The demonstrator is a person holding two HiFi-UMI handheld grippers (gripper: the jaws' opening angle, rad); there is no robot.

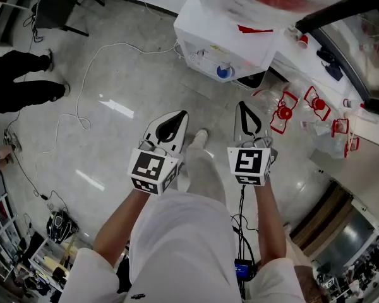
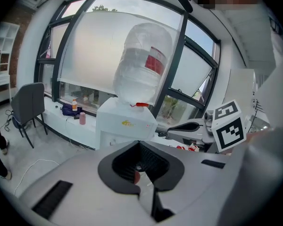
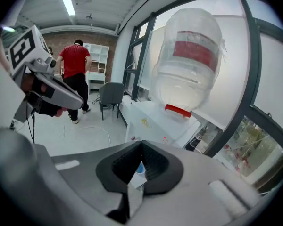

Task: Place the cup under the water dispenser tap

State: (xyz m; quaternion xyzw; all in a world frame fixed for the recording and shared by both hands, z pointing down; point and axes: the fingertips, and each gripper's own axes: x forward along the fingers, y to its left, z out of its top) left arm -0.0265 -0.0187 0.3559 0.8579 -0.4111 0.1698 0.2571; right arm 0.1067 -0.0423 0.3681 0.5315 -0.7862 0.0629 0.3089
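Placement looks finished: the blue cup (image 1: 223,72) sits in the tap recess of the water dispenser (image 1: 199,30), at twelve o'clock from you. Your left gripper (image 1: 179,118) and right gripper (image 1: 243,109) are both closed on nothing.

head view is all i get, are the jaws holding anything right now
Observer: No. The left gripper view shows the left gripper with its jaws together and nothing between them.
Operator: and the right one
Observer: Same there. The right gripper has its jaws shut and empty, and its view shows the water dispenser ahead of it.
Operator: anyone standing at the dispenser
Observer: No. A person in a red shirt stands far back by the white shelves, off to the dispenser's left in the right gripper view.
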